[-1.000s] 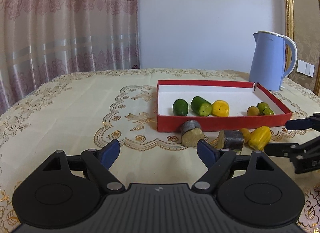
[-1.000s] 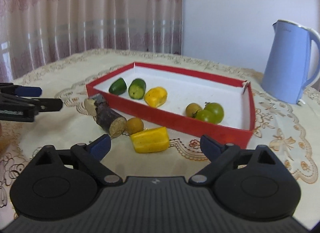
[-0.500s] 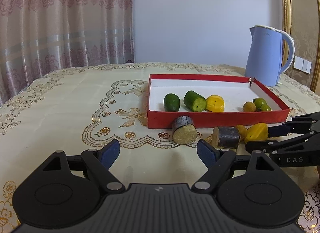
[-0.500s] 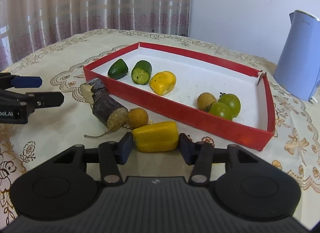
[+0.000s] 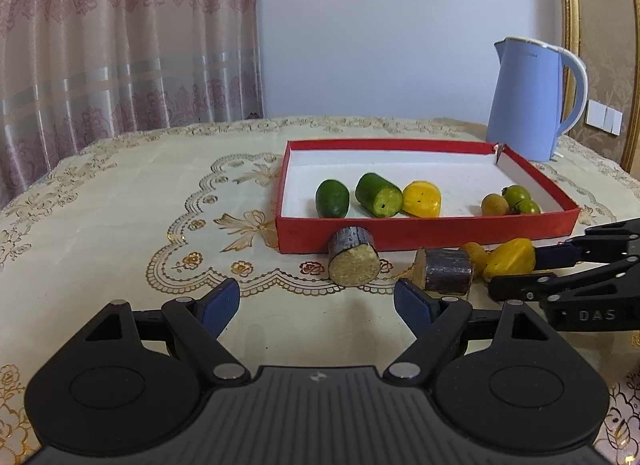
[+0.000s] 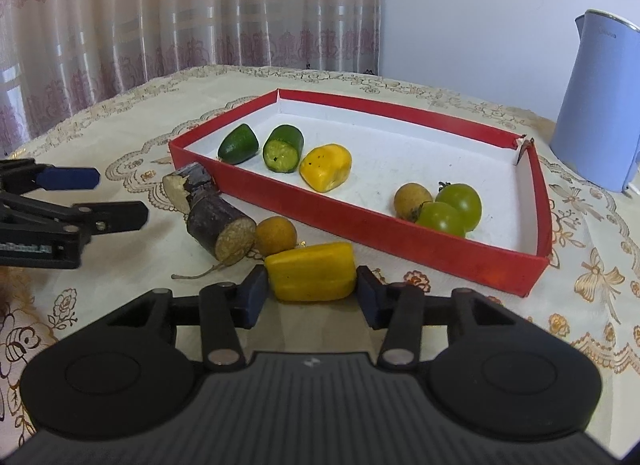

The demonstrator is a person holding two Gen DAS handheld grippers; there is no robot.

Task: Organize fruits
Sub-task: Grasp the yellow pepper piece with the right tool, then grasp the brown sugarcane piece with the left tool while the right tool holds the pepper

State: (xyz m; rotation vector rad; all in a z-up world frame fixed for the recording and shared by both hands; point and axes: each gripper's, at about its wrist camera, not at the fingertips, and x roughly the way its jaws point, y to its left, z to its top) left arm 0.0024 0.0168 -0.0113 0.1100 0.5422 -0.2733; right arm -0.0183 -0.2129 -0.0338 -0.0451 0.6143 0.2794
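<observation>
Beside the red cardboard tray (image 6: 384,221), right gripper (image 6: 310,291) jaws pinch the yellow fruit chunk (image 6: 311,271) end-on, likely soft and slippery; left gripper (image 5: 316,301) jaws wide, empty.

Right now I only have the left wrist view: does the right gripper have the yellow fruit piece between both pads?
Observer: Yes. The right gripper has a pad against each end of the yellow fruit piece, which looks to be resting on the tablecloth.
Operator: Anything touching it?
Observer: The longan outside the red tray seems to touch its upper left corner.
Operator: Anything loose nearby?
Observer: A thin dry stem lies in front of the sugarcane piece.
</observation>
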